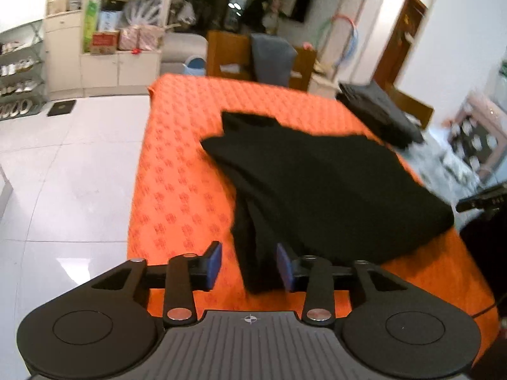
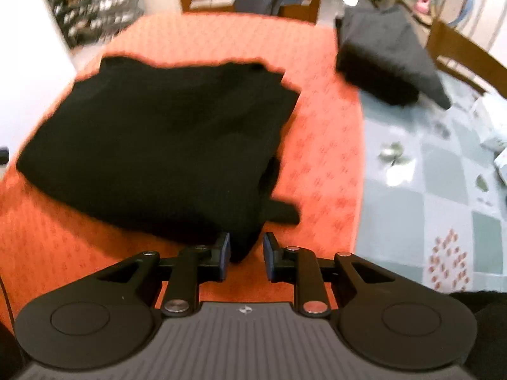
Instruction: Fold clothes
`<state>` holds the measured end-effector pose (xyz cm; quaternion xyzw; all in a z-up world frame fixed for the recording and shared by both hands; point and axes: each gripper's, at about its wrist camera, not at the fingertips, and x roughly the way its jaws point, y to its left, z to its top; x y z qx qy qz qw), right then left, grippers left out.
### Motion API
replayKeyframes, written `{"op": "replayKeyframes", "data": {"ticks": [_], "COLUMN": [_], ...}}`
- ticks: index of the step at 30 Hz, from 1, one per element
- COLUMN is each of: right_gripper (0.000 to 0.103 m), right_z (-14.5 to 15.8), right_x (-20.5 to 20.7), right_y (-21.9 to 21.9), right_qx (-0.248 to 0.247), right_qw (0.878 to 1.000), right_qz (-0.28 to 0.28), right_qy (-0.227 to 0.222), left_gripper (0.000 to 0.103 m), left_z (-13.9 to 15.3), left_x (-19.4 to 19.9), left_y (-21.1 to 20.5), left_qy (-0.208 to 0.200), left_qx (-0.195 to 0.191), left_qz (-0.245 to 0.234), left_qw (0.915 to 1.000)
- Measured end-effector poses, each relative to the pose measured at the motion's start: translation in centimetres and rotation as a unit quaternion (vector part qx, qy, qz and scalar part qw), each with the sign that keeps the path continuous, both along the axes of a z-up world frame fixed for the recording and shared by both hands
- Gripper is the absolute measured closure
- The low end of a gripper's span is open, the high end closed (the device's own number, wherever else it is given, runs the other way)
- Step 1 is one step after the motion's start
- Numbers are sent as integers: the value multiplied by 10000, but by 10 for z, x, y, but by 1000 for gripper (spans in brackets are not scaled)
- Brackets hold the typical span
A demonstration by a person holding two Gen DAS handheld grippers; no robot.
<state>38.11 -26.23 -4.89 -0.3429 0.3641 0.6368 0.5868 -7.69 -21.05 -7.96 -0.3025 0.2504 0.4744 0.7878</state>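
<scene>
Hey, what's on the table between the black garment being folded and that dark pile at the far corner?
Nothing: only bare orange tablecloth separates the black garment from the dark folded pile, shown clearest in the right wrist view.

Beyond my orange tabletop (image 1: pixel 177 145) lie glossy white floor tiles (image 1: pixel 69 164); a shoe rack (image 1: pixel 19 76) and cream shelving (image 1: pixel 104 31) stand left of it, wooden chairs (image 1: pixel 228 53) behind.

Shoe rack (image 1: pixel 19 76) far left, wooden chairs (image 1: pixel 228 53) behind, white tiled floor (image 1: pixel 69 164).
</scene>
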Motion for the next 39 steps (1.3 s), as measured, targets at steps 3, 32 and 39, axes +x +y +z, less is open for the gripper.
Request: {"op": "replayKeyframes", "data": {"ticks": [3, 32, 39], "right_gripper": [69, 97, 97], "right_z": [12, -65, -35], "right_x": [10, 56, 69], "right_y": [15, 172, 169], "right_qx": [318, 525, 1094], "right_qw": [9993, 9821, 9800], "right_qz": [-189, -1181, -1238], "right_qy": [71, 1371, 1113], "left_gripper": [51, 97, 97], "left_z": [2, -32, 2], "left_x": [2, 39, 48], "left_y": [20, 173, 186], "left_qy": [-77, -755, -719], "left_qx": [23, -66, 563], "left_qz": [195, 509, 468], "left_qw": [9998, 9958, 9947]}}
